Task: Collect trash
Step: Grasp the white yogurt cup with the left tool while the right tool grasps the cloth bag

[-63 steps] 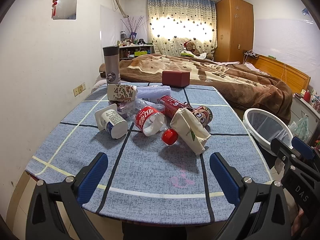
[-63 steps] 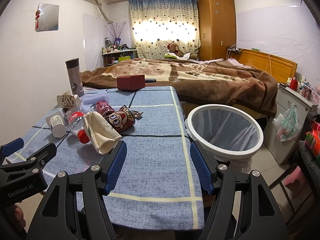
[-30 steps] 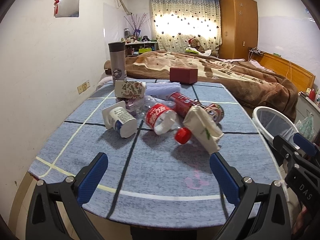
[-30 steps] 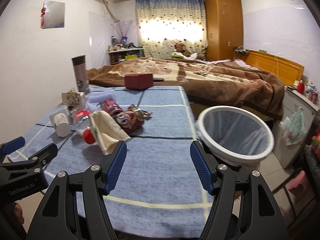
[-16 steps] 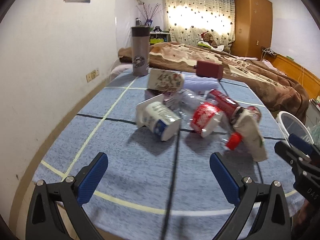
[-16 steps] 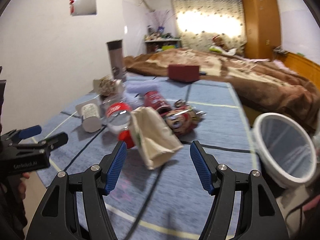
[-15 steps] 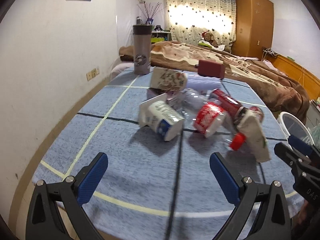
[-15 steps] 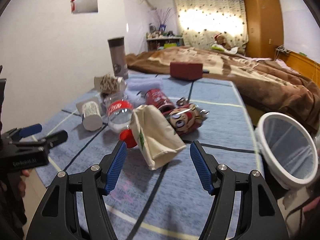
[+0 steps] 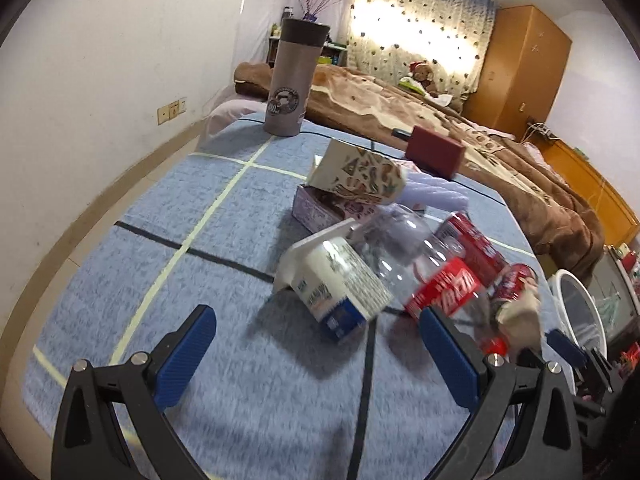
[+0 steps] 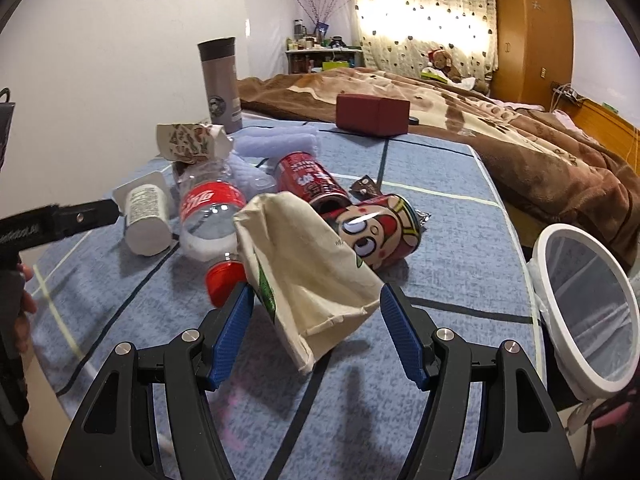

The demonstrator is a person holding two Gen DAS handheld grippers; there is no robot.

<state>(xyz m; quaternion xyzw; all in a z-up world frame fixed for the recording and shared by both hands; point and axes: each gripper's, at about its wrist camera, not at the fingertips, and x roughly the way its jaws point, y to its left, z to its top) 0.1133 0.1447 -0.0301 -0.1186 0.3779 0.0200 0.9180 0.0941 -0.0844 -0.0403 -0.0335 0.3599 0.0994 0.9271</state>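
Now both claws spread wide and empty, right gripper (image 10: 316, 334) flanking a paper bag (image 10: 308, 268) on the table (image 10: 460, 248), left gripper (image 9: 316, 354) near a yogurt cup (image 9: 340, 284), bin (image 10: 584, 312) beside the table's right edge.

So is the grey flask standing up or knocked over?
Standing up. The flask rises straight from the table with its dark lid on top, behind the tipped trash.

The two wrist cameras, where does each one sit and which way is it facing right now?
Left wrist: on the open left gripper, low over the table, facing the yogurt cup; blue fingers show.
Right wrist: on the open right gripper, facing the paper bag; a hand shows at left.
Shared: Coke bottle, thermos, bin.
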